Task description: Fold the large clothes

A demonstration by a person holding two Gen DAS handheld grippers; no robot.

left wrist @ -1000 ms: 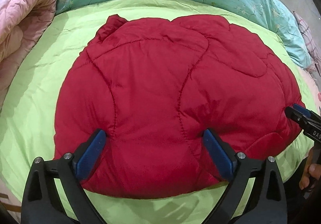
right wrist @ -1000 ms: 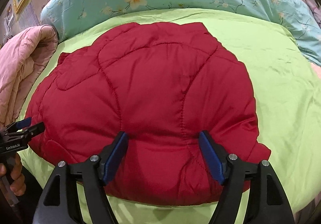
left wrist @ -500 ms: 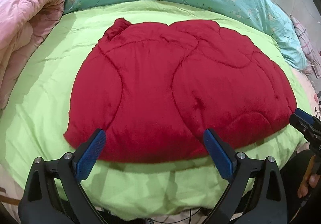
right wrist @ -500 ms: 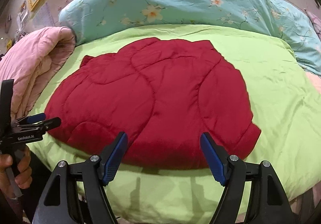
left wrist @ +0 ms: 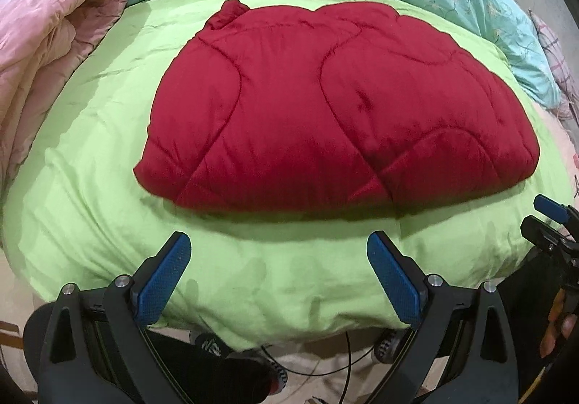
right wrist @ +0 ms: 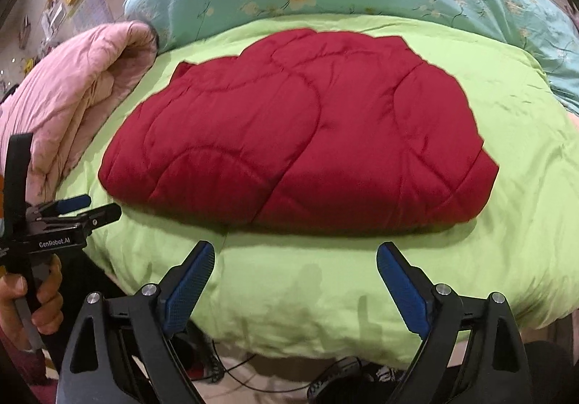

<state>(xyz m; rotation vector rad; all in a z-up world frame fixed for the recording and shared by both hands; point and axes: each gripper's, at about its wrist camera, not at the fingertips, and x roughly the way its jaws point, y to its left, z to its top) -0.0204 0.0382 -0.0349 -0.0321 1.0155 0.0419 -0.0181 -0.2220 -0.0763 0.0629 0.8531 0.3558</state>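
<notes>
now both grippers are sitting back off the bed's near edge, where a second ago their pads were pressing on the red quilted garment (left wrist: 325,110). the left gripper (left wrist: 278,277) and right gripper (right wrist: 295,286) are hanging wide apart, gripping nothing. the garment is lying alone as a folded bundle in the middle of the green duvet (left wrist: 90,165), with a pink blanket (left wrist: 47,42) to the left. judging by this retreat, the fold is looking finished.
</notes>
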